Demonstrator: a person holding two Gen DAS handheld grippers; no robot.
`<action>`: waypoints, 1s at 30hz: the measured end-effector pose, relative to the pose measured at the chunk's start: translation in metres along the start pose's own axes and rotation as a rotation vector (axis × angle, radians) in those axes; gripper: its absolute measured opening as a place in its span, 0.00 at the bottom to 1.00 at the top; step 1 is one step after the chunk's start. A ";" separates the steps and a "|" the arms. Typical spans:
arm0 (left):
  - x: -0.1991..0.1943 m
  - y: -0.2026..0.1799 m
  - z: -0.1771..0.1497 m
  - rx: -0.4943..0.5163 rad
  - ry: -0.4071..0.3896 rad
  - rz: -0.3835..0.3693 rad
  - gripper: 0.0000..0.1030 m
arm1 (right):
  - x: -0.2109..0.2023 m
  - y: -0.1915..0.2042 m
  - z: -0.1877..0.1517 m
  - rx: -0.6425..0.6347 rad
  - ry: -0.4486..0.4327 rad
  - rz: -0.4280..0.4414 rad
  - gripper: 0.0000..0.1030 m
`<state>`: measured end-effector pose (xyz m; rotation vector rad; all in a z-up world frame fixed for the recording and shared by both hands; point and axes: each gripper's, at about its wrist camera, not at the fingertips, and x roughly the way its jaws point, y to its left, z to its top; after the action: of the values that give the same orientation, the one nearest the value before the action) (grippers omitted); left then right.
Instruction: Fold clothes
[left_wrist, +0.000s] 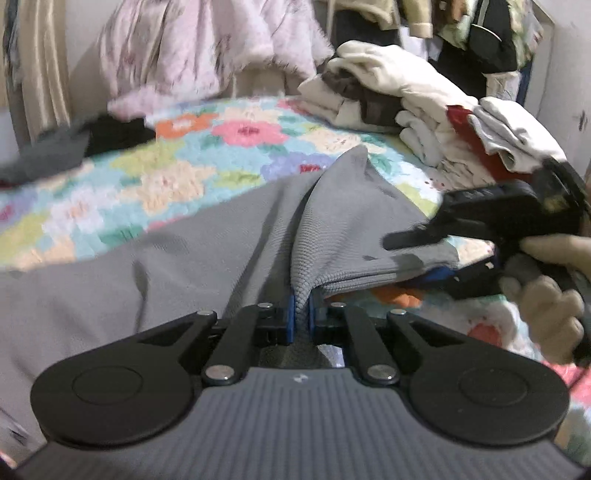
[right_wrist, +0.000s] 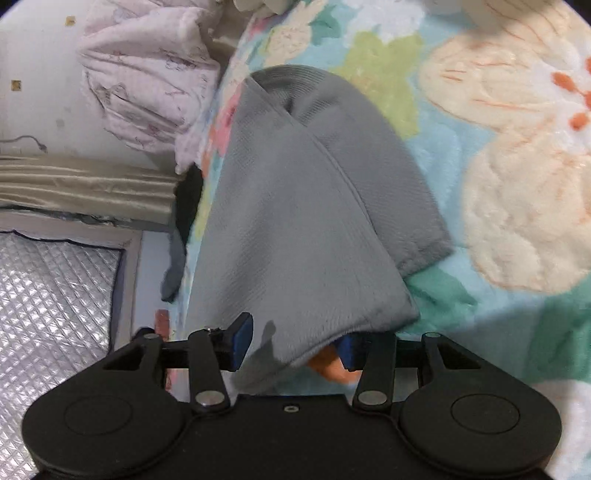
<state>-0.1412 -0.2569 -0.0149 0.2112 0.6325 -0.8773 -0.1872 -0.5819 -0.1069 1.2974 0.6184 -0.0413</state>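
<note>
Left gripper (left_wrist: 301, 314) pinching grey garment (left_wrist: 207, 251), right gripper (right_wrist: 291, 347) apart

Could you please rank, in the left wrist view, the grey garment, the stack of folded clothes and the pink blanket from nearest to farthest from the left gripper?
1. Grey garment: pinched in the left gripper.
2. Stack of folded clothes: upper right, on the flowered bedspread.
3. Pink blanket: farthest, upper left, behind the bed.

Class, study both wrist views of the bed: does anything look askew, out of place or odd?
Yes. The pile of folded clothes at the far right of the floral blanket leans unevenly, with a red item sticking out. A dark garment lies crumpled at the blanket's left edge. The grey garment is bunched into ridges.
</note>
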 end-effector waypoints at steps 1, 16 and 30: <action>-0.006 -0.001 0.001 -0.018 -0.011 -0.014 0.06 | 0.000 0.002 -0.002 -0.018 -0.017 0.019 0.39; -0.054 -0.083 0.014 0.107 -0.056 -0.229 0.06 | -0.138 0.081 -0.020 -0.634 -0.381 0.016 0.07; 0.004 -0.094 -0.051 -0.102 0.356 -0.412 0.09 | -0.169 -0.023 -0.061 -0.577 -0.143 -0.456 0.07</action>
<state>-0.2331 -0.2978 -0.0505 0.1474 1.0751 -1.2117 -0.3620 -0.5857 -0.0597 0.5753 0.7257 -0.3061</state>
